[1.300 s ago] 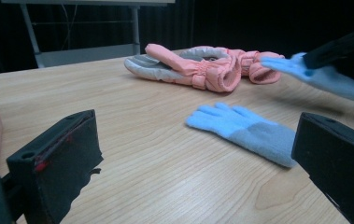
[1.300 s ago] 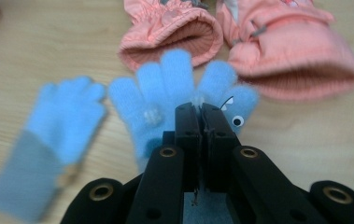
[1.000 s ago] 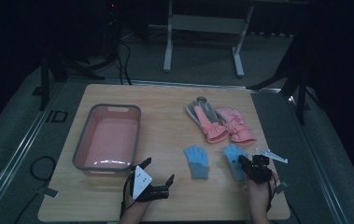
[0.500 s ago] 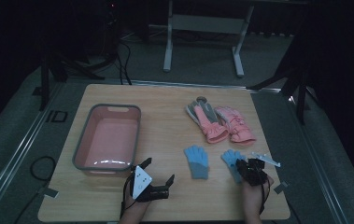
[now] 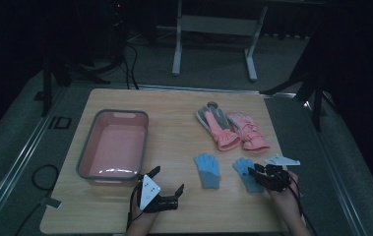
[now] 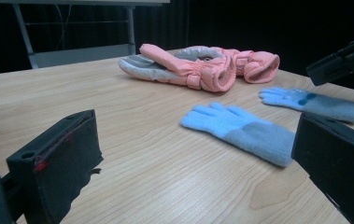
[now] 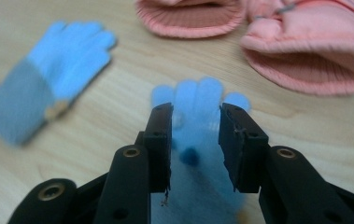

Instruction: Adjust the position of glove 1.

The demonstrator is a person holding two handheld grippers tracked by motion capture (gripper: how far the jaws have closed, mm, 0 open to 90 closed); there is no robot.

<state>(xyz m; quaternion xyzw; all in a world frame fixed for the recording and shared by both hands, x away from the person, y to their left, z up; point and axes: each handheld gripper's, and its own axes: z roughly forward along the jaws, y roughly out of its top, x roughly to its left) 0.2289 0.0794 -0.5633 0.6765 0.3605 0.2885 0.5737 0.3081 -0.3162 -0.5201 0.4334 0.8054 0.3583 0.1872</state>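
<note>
Two blue knit gloves lie flat near the table's front: one [image 5: 207, 169] in the middle, one [image 5: 244, 172] to its right. My right gripper [image 5: 263, 176] hovers over the right glove's cuff. In the right gripper view its jaws [image 7: 195, 140] have just been opening and stand a little apart, with that glove [image 7: 198, 98] lying on the wood beneath them, not pinched. My left gripper [image 5: 167, 180] rests open near the front edge, nothing between its jaws [image 6: 193, 168]. The left gripper view looks across at both blue gloves [image 6: 244, 130] [image 6: 315, 102].
A pink tub [image 5: 88, 147] stands empty at the left, just beyond my left gripper. Two salmon padded gloves [image 5: 218, 125] [image 5: 248, 130] lie side by side at the back right. Bare wood [image 5: 174, 132] lies between the tub and the gloves.
The right gripper's jaws have parted over the right blue glove, and that hand has shifted slightly. The left gripper and the other things have stayed put.
</note>
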